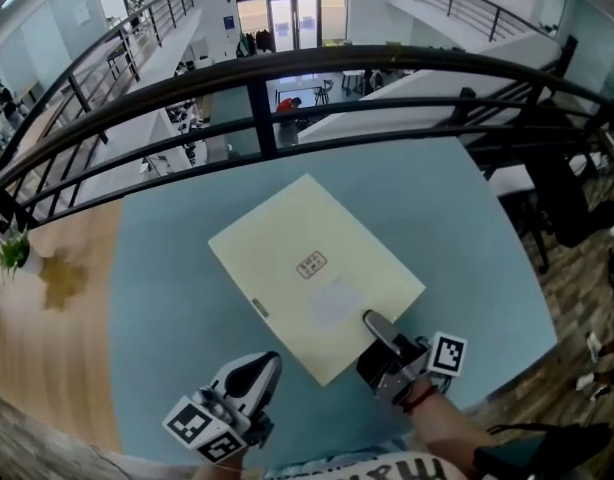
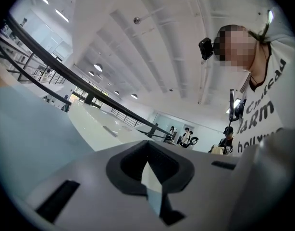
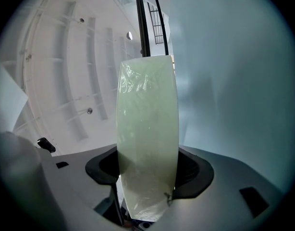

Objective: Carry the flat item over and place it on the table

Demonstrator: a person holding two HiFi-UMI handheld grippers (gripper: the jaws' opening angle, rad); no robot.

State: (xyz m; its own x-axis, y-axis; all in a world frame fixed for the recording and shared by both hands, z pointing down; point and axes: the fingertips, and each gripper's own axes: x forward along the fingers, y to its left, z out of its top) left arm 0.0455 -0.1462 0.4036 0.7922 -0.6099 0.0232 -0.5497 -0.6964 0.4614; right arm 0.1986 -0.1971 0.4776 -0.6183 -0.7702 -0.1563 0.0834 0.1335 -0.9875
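The flat item (image 1: 312, 278) is a pale yellow, plastic-wrapped rectangle with a small label in its middle, lying level over the blue-grey table (image 1: 167, 298). I cannot tell whether it rests on the tabletop. My right gripper (image 1: 375, 326) is shut on the item's near edge. In the right gripper view the flat item (image 3: 147, 129) runs straight out from between the jaws of the right gripper (image 3: 147, 177). My left gripper (image 1: 255, 373) hangs at the table's near edge, left of the item and apart from it, and holds nothing. In its own view the left gripper (image 2: 150, 177) points up at the ceiling, jaws together.
A black curved railing (image 1: 287, 78) runs along the table's far edge, with a drop to a lower floor behind it. Wooden flooring (image 1: 47, 308) and a small plant (image 1: 12, 253) lie to the left. Dark chairs (image 1: 547, 198) stand at the right.
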